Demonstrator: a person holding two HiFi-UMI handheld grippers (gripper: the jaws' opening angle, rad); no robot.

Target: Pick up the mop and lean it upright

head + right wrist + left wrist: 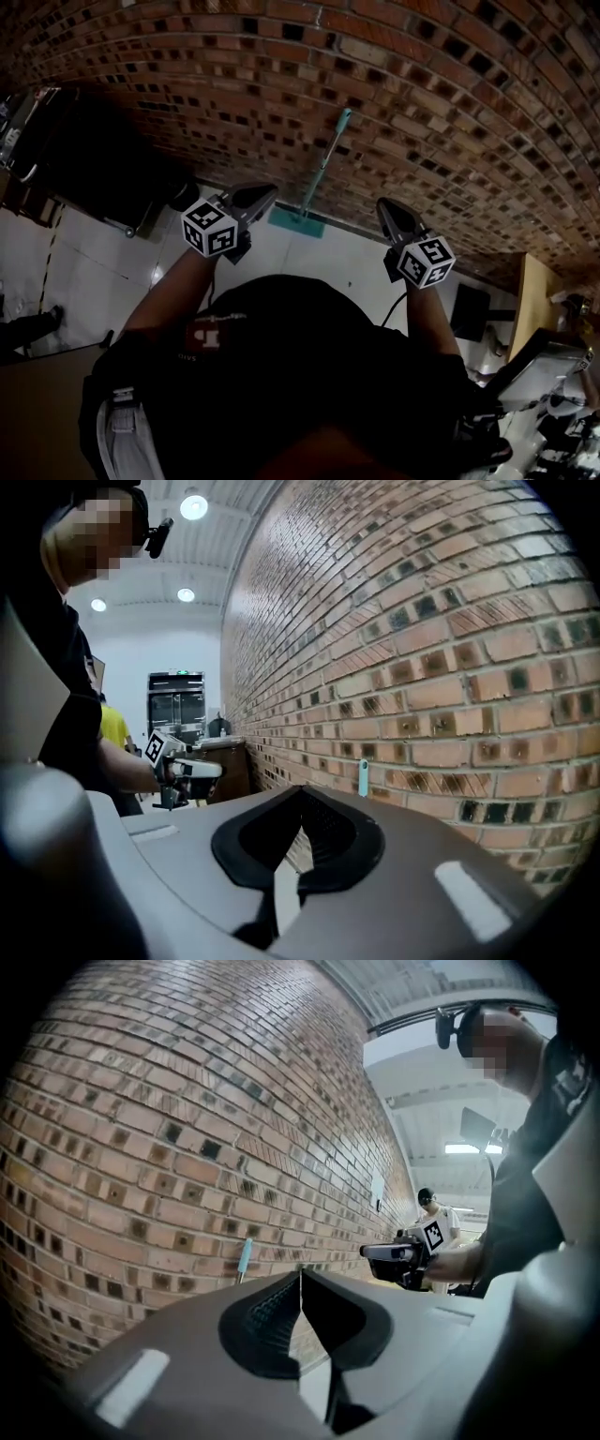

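Observation:
The mop stands leaning against the brick wall: its teal head [296, 221] rests on the floor and its thin teal-tipped handle [328, 159] runs up the bricks. Both grippers are held apart from it, one on each side. My left gripper [267, 192] is left of the mop head, jaws shut with nothing between them. My right gripper [384, 206] is to its right, also shut and empty. The handle's tip shows above the shut left gripper [300, 1274] as a teal stub [246, 1252], and above the shut right gripper [300, 789] at the wall [364, 777].
The brick wall [394, 84] fills the far side. A dark cart [103, 159] stands at the left, a wooden cabinet [534, 291] at the right. A person in a white shirt [436, 1218] stands far along the wall; another in yellow [112, 728] is behind my arm.

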